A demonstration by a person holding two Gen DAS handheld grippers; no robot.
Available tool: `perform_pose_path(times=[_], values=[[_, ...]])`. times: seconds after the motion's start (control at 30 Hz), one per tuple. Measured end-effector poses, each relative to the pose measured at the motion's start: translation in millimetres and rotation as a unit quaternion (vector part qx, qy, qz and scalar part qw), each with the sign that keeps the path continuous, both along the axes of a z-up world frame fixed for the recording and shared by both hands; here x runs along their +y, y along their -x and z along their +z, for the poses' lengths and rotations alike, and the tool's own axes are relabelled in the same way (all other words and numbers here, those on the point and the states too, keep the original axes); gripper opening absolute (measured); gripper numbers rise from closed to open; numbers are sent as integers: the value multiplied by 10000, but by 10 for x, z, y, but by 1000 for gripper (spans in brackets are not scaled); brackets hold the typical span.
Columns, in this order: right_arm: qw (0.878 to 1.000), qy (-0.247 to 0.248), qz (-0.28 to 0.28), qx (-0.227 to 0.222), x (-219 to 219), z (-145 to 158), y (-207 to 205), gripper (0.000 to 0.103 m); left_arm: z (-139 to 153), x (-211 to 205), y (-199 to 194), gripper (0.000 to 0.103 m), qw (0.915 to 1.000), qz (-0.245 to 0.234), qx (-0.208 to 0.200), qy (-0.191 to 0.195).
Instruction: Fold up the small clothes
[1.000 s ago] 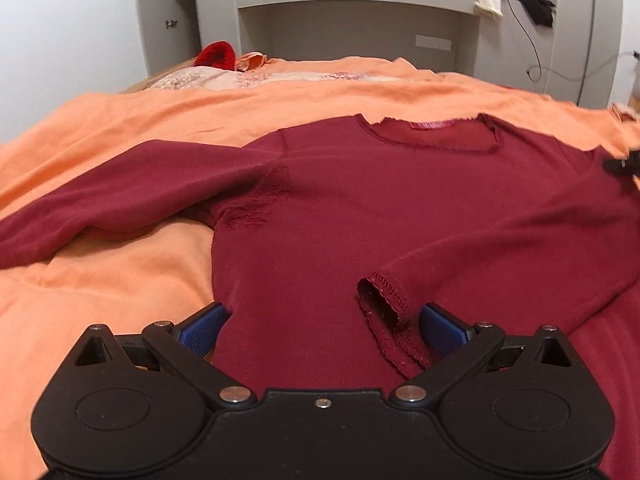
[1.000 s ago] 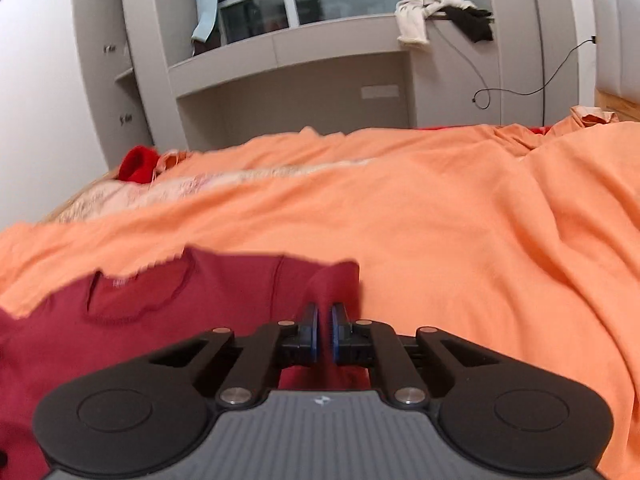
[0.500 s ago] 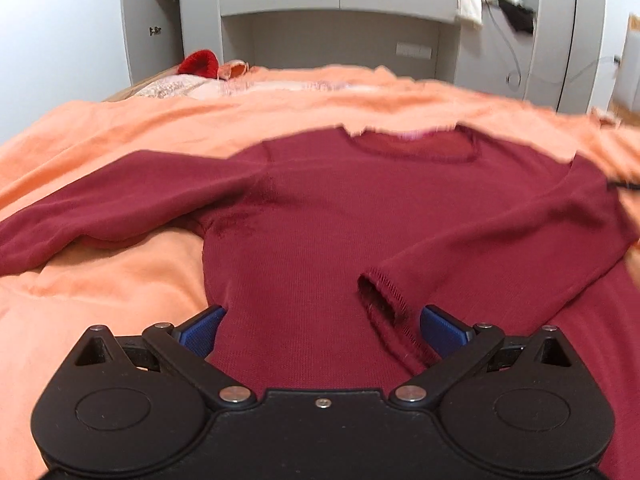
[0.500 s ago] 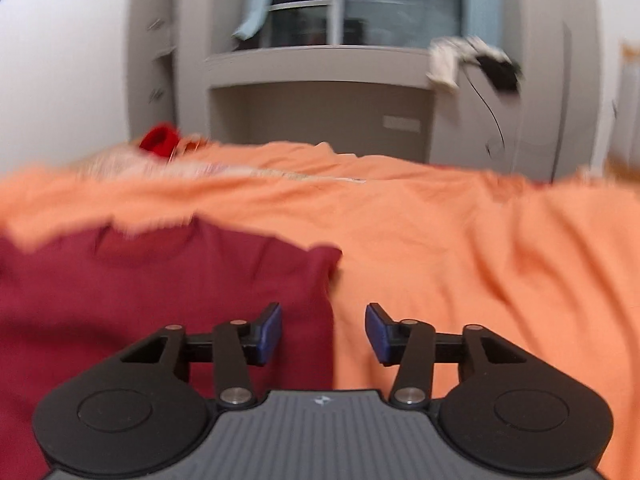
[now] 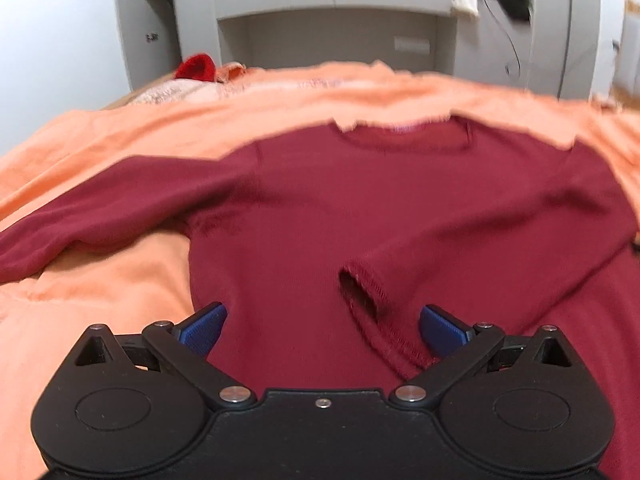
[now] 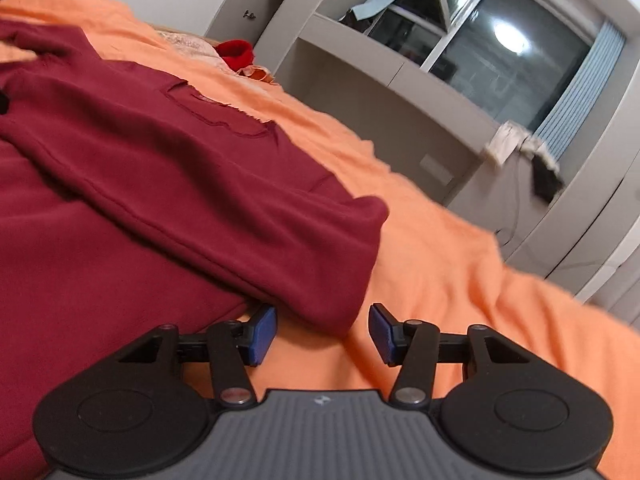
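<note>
A dark red sweater (image 5: 400,208) is lying face up on an orange bedspread (image 5: 100,300), filling the centre of the left wrist view, neckline toward the top of the frame. One sleeve is already folded across the body, its cuff (image 5: 372,300) sitting at lower centre; the other sleeve is stretching out toward the left edge.

The left gripper (image 5: 322,326) is hovering over the hem with its jaws wide apart, holding nothing. The right gripper (image 6: 322,336) is tilting over the folded shoulder corner at lower centre of its view, jaws having just been opening, with the cloth's edge lying beyond the blue pads and not pinched.

The step in hand is probably the outstretched sleeve. Doing it well means pinching near the cuff, carrying it flat across the chest to mirror the first, and keeping the shoulder fold line straight without dragging the body.
</note>
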State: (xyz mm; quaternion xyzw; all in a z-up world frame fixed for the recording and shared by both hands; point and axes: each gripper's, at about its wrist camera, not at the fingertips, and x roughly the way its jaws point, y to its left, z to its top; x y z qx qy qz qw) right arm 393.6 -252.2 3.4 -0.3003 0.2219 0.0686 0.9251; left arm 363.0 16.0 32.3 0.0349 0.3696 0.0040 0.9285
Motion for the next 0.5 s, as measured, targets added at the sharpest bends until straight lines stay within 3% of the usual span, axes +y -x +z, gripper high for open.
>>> perform_pose_path(times=[0.03,0.07,0.1,0.33,0.5], values=[[10000,-6,-24,-22,18,-1,-17,45,-13,-3,10,103,10000,-47,2,-73],[10000,-37,-27,10,24,-2,-34,19,-17,-15,17,103,9999,-85,6,-133],[9999,-51,-21,84,32,-8,-43,11,-21,-17,23,103,9998,-121,25,-170],[9996,-143,-95,231,-56,-92,2,7,-43,-9,59,103,9988,-388,120,-257],[9969,-683,-274,288,-160,7,100,16,2,84,87,103,9987,-510,95,-12]])
